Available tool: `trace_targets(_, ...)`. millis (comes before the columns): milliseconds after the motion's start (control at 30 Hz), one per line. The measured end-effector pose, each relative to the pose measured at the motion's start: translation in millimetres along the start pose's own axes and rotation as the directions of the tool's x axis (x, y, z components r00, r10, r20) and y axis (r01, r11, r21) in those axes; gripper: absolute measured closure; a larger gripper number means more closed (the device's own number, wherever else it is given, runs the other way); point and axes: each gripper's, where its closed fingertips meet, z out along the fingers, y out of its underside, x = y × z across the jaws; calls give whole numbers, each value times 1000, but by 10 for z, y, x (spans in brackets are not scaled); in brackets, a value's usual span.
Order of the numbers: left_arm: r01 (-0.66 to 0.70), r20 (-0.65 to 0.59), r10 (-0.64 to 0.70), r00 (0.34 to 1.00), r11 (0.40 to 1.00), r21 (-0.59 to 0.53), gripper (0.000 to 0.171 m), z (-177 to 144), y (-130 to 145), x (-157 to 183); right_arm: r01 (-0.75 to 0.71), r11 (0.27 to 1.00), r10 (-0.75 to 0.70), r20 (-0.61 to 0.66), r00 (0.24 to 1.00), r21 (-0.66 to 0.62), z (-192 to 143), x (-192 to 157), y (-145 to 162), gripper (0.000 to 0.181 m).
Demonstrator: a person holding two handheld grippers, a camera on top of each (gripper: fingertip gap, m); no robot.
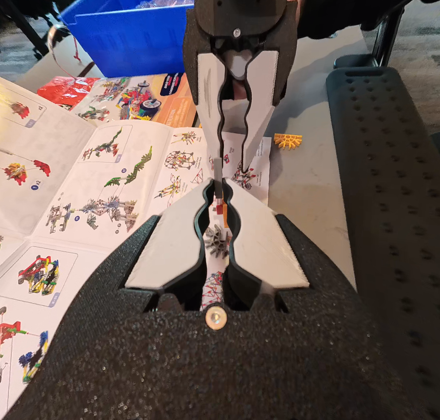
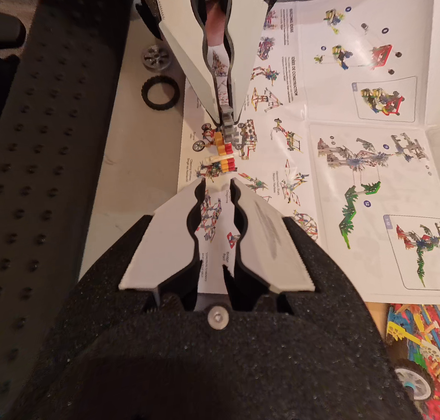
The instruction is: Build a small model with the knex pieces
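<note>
My left gripper [image 1: 217,182] is shut on a grey toy connector [image 1: 217,170] that sticks out past its tips, edge-on. In the right wrist view the left gripper [image 2: 226,119] comes down from above and holds the grey connector [image 2: 228,125] just over the instruction sheet [image 2: 345,194]. Short orange and red pieces [image 2: 223,146], a clear rod [image 2: 221,157] and another orange-red bundle [image 2: 228,166] lie under it. My right gripper [image 2: 217,181] is open and empty, its tips just short of these pieces. It faces the left gripper in the left wrist view [image 1: 232,164].
A blue bin [image 1: 133,34] stands at the back. A yellow connector [image 1: 288,141] lies on the table beside a black perforated pad [image 1: 381,194]. A grey wheel hub [image 2: 157,57] and black tyre [image 2: 160,92] lie off the sheet. A colourful box [image 2: 416,349] sits at the right. Some 4 cm of space lies between my two pairs of fingers.
</note>
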Motion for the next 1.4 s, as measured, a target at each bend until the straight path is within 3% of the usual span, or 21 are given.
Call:
trace_targets(267, -4, -31, 0, 1000, 995, -104, 165, 80, 230, 61, 38, 998, -38, -8, 999, -52, 31, -9, 86, 161)
trace_targets(400, -12, -37, 7, 999, 990, -138, 149, 74, 282, 64, 44, 997, -45, -11, 999, -56, 27, -8, 92, 161)
trace_targets(533, -16, -44, 10, 999, 992, -125, 149, 44, 261, 62, 46, 997, -47, -15, 999, -57, 18, 2, 91, 162)
trace_targets(633, -34, -43, 28, 999, 991, -126, 166, 32, 232, 72, 49, 997, -50, -16, 999, -58, 14, 0, 89, 162)
trace_targets(700, -41, -46, 36, 998, 992, -123, 166, 28, 199, 96, 51, 997, -52, -16, 999, -58, 9, 0, 88, 162)
trace_targets(900, -56, -192, 43, 980, 996, -63, 166, 54, -19, 500, 49, 997, -50, -17, 999, -60, 5, 10, 96, 162)
trace_targets(1133, -85, -243, 53, 968, 989, -123, 165, 179, 195, 741, 50, 997, -51, -14, 999, -63, 12, 3, 103, 162)
trace_targets(1400, -75, -218, 48, 975, 990, -118, 156, 160, 156, 667, 55, 997, -56, -15, 998, -61, 3, -3, 88, 162)
